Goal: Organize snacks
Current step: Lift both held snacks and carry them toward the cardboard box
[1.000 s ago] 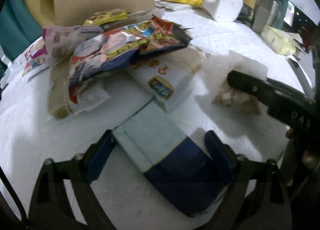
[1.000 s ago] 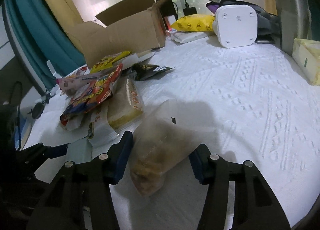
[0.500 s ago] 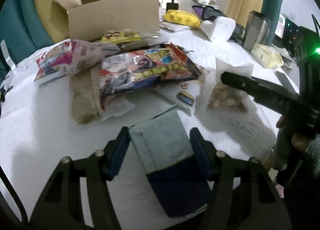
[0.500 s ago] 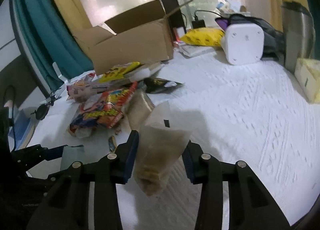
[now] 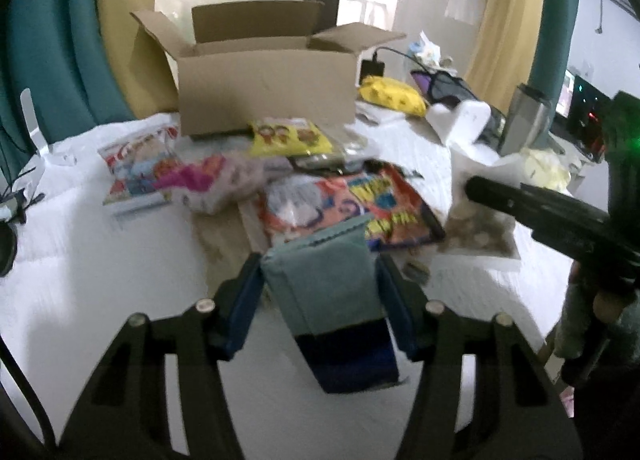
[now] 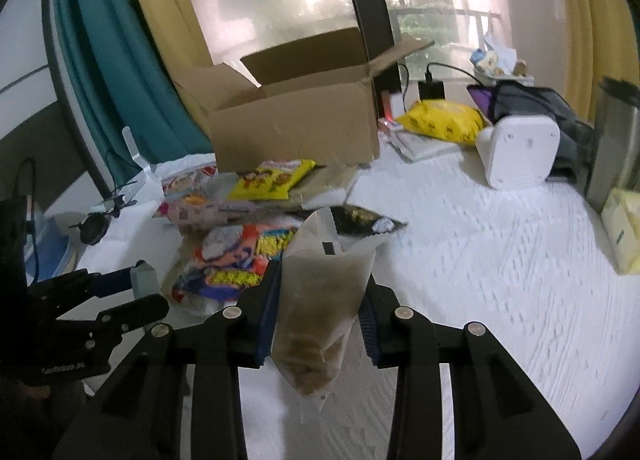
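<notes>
My left gripper (image 5: pixel 320 276) is shut on a pale-green and dark-blue packet (image 5: pixel 328 284), held above the table. My right gripper (image 6: pixel 320 284) is shut on a clear bag of brown snacks (image 6: pixel 320 300), also lifted; the bag shows in the left wrist view (image 5: pixel 480 227) too. An open cardboard box (image 5: pixel 264 87) stands at the back of the table, also in the right wrist view (image 6: pixel 296 119). A heap of snack packs lies in front of it: a yellow pack (image 5: pixel 288 135), a pink pack (image 5: pixel 208 183) and an orange-blue pack (image 5: pixel 352 199).
The table has a white cloth (image 6: pixel 480 260). At the back right are a yellow bag (image 6: pixel 444 119), a white appliance (image 6: pixel 516 151), a steel tumbler (image 6: pixel 612 147) and a pale-yellow pack (image 6: pixel 624 232). A dark seaweed-like pack (image 6: pixel 360 219) lies mid-table. Curtains and a window stand behind.
Both grippers closed on their packets and lifted them off the table, rising and tilting so the box and window come into view.
</notes>
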`<action>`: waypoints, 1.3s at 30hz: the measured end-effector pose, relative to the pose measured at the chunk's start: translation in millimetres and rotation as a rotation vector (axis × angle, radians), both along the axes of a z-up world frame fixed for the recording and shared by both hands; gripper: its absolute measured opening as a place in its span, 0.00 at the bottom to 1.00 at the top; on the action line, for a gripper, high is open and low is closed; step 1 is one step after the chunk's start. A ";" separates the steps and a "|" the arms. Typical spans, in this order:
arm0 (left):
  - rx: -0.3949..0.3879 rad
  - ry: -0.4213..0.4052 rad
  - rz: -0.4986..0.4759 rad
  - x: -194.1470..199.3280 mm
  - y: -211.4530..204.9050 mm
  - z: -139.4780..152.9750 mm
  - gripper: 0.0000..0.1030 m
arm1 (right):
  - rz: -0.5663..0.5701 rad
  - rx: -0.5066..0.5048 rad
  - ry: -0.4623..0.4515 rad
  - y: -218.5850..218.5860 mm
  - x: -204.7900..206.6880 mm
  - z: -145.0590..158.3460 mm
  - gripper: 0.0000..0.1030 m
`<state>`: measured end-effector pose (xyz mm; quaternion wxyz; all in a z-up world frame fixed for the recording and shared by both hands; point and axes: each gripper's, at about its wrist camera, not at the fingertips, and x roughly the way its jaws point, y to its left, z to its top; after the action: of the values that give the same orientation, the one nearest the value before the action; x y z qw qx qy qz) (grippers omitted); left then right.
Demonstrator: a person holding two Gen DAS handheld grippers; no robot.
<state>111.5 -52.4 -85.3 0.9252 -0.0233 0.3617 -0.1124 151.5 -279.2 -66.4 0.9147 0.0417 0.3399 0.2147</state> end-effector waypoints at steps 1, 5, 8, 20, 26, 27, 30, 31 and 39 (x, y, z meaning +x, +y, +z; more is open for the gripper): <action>-0.007 -0.004 0.002 2.8 2.2 2.4 0.56 | -0.001 0.000 -0.004 1.3 1.8 2.9 0.37; -0.030 -0.033 0.001 13.1 13.3 14.5 0.56 | -0.010 -0.002 -0.028 5.4 10.9 17.5 0.37; -0.040 -0.060 -0.006 21.1 18.3 25.1 0.56 | -0.014 -0.005 -0.051 8.2 15.7 29.7 0.37; -0.032 -0.153 -0.013 53.0 34.4 59.2 0.56 | -0.009 -0.025 -0.124 22.1 47.3 61.8 0.36; -0.034 -0.193 -0.005 73.9 44.3 70.8 0.56 | 0.007 -0.028 -0.148 32.1 70.6 70.7 0.36; -0.035 -0.203 -0.009 77.7 46.1 73.4 0.56 | 0.008 -0.029 -0.152 33.3 74.6 72.2 0.36; -0.021 -0.230 -0.011 91.0 49.4 80.9 0.56 | 0.010 -0.035 -0.170 36.5 87.8 78.1 0.36; -0.018 -0.235 -0.010 94.5 50.4 83.1 0.56 | 0.010 -0.037 -0.176 37.2 91.8 80.2 0.36; -0.013 -0.316 0.004 128.3 59.6 107.6 0.56 | 0.014 -0.034 -0.220 43.3 128.9 91.5 0.36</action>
<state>239.7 7.2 22.4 0.9707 -0.0121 0.2106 -0.1153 280.4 -235.8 25.1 0.9455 0.0003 0.2415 0.2185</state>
